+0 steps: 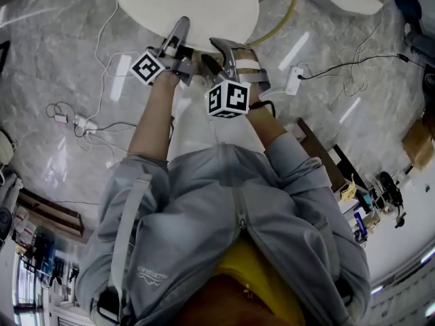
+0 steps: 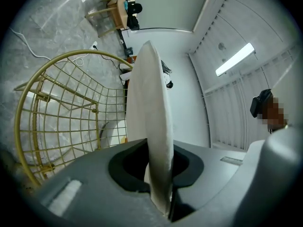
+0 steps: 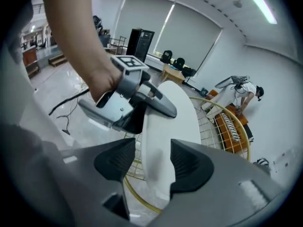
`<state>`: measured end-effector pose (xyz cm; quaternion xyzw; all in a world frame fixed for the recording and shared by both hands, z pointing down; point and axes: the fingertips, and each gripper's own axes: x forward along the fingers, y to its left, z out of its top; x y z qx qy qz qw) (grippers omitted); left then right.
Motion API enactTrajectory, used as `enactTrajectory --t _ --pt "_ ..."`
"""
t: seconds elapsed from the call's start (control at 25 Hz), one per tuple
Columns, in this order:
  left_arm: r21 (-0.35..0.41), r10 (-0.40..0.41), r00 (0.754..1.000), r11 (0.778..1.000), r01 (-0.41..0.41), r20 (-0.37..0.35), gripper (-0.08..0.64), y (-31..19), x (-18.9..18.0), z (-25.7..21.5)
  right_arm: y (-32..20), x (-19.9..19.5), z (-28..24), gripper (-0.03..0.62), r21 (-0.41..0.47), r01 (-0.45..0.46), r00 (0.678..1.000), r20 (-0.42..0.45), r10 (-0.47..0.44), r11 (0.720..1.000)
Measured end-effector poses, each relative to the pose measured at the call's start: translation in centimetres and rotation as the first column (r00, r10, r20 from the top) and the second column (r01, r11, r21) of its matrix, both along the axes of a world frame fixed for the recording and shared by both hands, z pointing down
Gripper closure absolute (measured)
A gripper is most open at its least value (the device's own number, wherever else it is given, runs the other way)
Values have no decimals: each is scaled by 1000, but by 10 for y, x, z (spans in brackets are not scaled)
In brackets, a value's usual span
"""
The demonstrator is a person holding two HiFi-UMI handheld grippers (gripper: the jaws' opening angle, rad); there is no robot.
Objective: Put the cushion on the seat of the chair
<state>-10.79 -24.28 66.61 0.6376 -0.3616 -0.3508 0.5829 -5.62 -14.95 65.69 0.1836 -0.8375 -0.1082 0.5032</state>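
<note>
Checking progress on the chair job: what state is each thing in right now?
White round cushion: held by its rim over the chair.
Left gripper: shut on the cushion.
Right gripper: open, cushion's rim between its jaws.
Gold wire chair: beneath the cushion; seat contact unclear.

Your head view looks steeply down over your chest and arms to the floor [image 1: 61, 39], the left gripper [image 1: 181, 29] view sits close along its jaws, the right gripper [image 1: 219, 46] view likewise, all three sharing the cushion [image 1: 187, 5] and chair [image 1: 293, 9], the right one also catching the left gripper.
</note>
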Motion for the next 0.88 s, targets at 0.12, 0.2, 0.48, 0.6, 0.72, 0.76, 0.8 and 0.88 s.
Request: enactTrajectory --t 0.12,0.2,0.48,0.6,0.72,0.76,0.8,0.88 --pt "-23 0 999 1000 -1 -38 499 -1 1 -1 -4 3 11 439 48 6 999 -54 -4 999" --pt "-32 2 1000 999 -3 -31 496 -3 0 1 -6 3 11 503 75 8 998 -60 -3 997" --pt "-103 120 993 988 -118 10 438 -9 11 16 -12 5 19 561 35 -92 994 -50 94 995" --pt "-119 152 988 981 -151 7 394 -8 17 20 -15 8 24 566 13 -136 989 -50 137 991" --pt "-158 190 980 971 -178 60 371 -1 16 32 -13 11 28 568 -2 -155 986 -55 155 988" --pt "-184 212 973 964 -193 90 356 4 14 38 -13 12 31 569 -10 -165 985 -59 164 986" --pt "-219 236 963 954 -204 128 336 11 12 46 -13 13 33 569 -18 -178 982 -63 176 984" --pt "-283 261 948 937 -204 183 300 25 3 60 -13 17 40 569 -35 -200 978 -76 197 979"
